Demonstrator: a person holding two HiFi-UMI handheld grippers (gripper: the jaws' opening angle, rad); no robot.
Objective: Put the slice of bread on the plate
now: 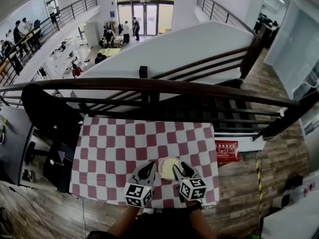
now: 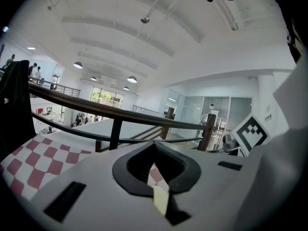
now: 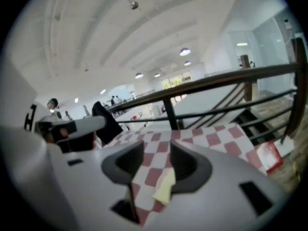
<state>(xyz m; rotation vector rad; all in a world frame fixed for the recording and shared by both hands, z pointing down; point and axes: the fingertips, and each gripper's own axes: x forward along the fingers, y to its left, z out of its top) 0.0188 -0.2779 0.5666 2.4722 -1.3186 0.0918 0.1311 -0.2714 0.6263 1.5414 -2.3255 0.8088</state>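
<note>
The slice of bread (image 1: 170,166) lies pale yellow on a white plate (image 1: 162,173) near the front edge of the red-and-white checked table (image 1: 114,153). My left gripper (image 1: 148,170) hovers just left of the plate and my right gripper (image 1: 180,170) just right of it, both above the cloth. In the left gripper view the left gripper (image 2: 154,144) has its tips together, with nothing in them; a pale sliver of bread (image 2: 161,200) shows below. In the right gripper view the right gripper (image 3: 158,146) stands open, the bread (image 3: 165,186) showing low in the gap, not gripped.
A dark handrail (image 1: 149,86) runs along the table's far side, with a drop to a lower floor behind it. A black chair (image 1: 47,113) stands at the far left corner. A red box (image 1: 227,151) sits off the table's right edge.
</note>
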